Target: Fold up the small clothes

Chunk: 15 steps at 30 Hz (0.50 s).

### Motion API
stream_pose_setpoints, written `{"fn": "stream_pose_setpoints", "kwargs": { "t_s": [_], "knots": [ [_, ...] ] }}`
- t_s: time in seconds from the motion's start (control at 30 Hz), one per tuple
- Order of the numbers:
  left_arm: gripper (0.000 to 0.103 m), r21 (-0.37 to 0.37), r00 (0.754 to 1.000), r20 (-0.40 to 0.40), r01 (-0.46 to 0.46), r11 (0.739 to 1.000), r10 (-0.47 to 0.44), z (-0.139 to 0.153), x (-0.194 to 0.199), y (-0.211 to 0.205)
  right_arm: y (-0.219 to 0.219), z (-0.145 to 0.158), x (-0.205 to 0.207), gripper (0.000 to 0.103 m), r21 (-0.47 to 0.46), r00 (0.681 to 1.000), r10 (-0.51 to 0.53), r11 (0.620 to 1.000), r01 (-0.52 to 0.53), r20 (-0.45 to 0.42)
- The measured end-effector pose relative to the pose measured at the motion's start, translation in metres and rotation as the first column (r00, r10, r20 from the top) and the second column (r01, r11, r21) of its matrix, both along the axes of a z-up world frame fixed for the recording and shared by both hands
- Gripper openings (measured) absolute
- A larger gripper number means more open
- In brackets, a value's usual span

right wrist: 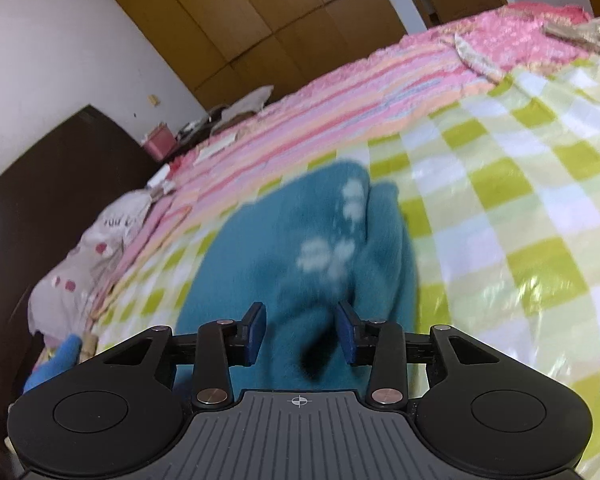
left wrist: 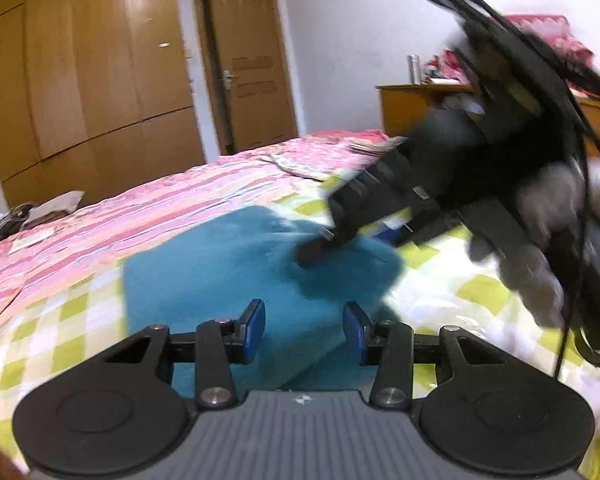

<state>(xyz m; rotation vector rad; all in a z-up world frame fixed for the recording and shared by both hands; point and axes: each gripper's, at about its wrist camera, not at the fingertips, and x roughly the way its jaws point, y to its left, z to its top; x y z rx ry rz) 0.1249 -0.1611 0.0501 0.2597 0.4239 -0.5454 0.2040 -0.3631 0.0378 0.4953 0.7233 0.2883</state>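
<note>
A teal garment (left wrist: 220, 268) lies folded on the yellow-green checked sheet (left wrist: 60, 320) of a bed. In the right wrist view the garment (right wrist: 260, 248) shows a blurred white print (right wrist: 324, 256). My left gripper (left wrist: 304, 320) hovers over its near edge, open, its blue pads apart with only cloth seen beyond them. My right gripper (right wrist: 301, 320) is open too, low over the garment, and the cloth lies under the gap without being pinched. In the left wrist view the right gripper (left wrist: 312, 252) reaches in from the right, blurred, its tip at the garment's far right part.
A pink striped quilt (left wrist: 160, 204) covers the far half of the bed, with loose cloth pieces (right wrist: 476, 60) on it. Behind stand a wooden wardrobe (left wrist: 80, 80), a door (left wrist: 252, 68) and a dresser (left wrist: 416, 108). A dark headboard (right wrist: 52, 184) and a pillow (right wrist: 92, 252) are at the left.
</note>
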Motion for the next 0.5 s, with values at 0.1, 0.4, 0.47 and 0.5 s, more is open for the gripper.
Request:
{"fn": "stream_pose_setpoints", "kwargs": {
  "t_s": [0.1, 0.4, 0.47, 0.5],
  "knots": [
    [0.049, -0.028, 0.998, 0.0, -0.059, 0.998, 0.059, 0.005, 0.016, 0.016, 0.005, -0.009, -0.006, 0.015, -0.019, 1.0, 0.005, 1.0, -0.005, -0.016],
    [0.049, -0.013, 0.969, -0.106, -0.225, 0.974, 0.222, -0.023, 0.07, 0.038, -0.013, -0.054, -0.039, 0.011, 0.099, 0.995, -0.088, 0.991, 0.093, -0.057],
    [0.049, 0.013, 0.975, -0.08, -0.209, 0.978, 0.21, -0.023, 0.066, 0.035, -0.012, -0.047, -0.037, 0.015, 0.094, 0.996, -0.072, 0.993, 0.077, -0.056],
    [0.049, 0.022, 0.976, -0.07, -0.203, 0.979, 0.204, -0.022, 0.063, 0.034, -0.011, -0.041, -0.037, 0.019, 0.077, 0.997, -0.068, 0.994, 0.072, -0.047]
  ]
}}
